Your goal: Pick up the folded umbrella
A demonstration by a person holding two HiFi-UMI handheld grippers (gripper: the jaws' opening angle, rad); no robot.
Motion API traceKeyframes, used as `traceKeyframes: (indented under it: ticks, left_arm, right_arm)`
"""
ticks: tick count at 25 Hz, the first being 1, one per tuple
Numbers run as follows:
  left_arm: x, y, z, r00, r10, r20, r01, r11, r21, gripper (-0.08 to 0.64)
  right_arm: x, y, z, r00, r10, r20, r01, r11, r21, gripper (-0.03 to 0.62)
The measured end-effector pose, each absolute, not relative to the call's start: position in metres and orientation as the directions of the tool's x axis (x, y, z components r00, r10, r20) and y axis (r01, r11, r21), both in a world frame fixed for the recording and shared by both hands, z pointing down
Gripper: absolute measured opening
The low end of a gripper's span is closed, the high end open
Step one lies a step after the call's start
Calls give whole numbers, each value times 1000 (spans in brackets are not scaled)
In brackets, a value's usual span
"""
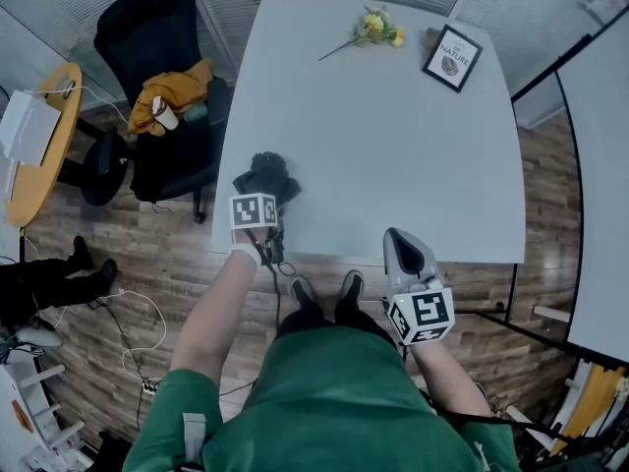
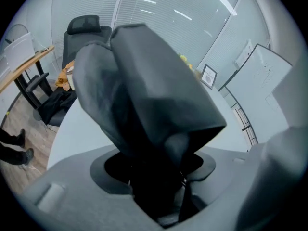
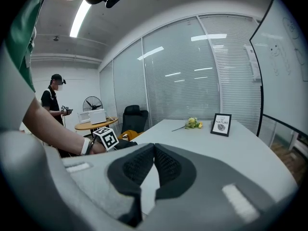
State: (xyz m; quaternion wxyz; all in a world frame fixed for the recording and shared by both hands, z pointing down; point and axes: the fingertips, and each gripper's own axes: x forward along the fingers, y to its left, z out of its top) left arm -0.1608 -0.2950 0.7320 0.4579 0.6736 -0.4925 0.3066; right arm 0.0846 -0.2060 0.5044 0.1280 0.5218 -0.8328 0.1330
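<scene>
Nearest us, the right gripper (image 1: pixel 397 238) hangs off the near edge of the white rectangular counter (image 1: pixel 393 146), low and in front of the person's green top. Its fingers (image 3: pixel 137 165) are closed together, pad to pad, with nothing between them. It has no part in the job right now.

Next out is the left gripper (image 1: pixel 263 193), at the counter's near left corner and pointing steeply down. The black fabric folded umbrella (image 1: pixel 267 173) sits right at its tip. In the left gripper view the umbrella (image 2: pixel 144 95) fills the frame and runs down into the gap. The grey fingers (image 2: pixel 72 191) stand wide on either side, and the fabric looks pressed against both pads. We read that as a wide grip on the umbrella's near end.

From the head view the umbrella looks to be lying on the counter by the near left edge. We can't tell for sure whether it has come off the surface.

Progress, as we judge it: the reach is done and the grasp is on or just about on. The lift is not yet done, and that is all that's left.

Farther back on the counter, well apart from the umbrella, are a yellow flower sprig (image 1: pixel 373 28) and a black-framed picture card (image 1: pixel 451 58). Neither is in the way. Left of the counter is a black office chair (image 1: pixel 147 37) with an orange garment (image 1: pixel 172 91) on its seat.
</scene>
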Motion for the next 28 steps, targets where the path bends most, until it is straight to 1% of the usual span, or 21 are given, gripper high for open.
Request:
traceKeyframes:
  ticks: [6, 12, 18, 23, 28]
  left_arm:
    - [-155, -286, 701, 401, -477, 782, -910, -112, 398, 282]
    - [-150, -280, 670, 457, -530, 715, -881, -159, 445, 282]
    - [-149, -272, 614, 484, -612, 625, -866, -232, 442, 282]
    - [-142, -267, 560, 523, -672, 524, -839, -295, 458, 282]
    - [-136, -256, 507, 549, -717, 430, -821, -365, 439, 282]
  right_arm:
    - [78, -209, 500, -444, -828, 342, -893, 440, -95, 3]
    - [74, -217, 500, -456, -824, 335, -887, 451, -98, 3]
    - [73, -222, 494, -458, -830, 318, -887, 452, -97, 3]
    - [73, -228, 486, -464, -833, 302, -883, 460, -90, 3]
    - [74, -232, 475, -469, -838, 278, -881, 466, -80, 3]
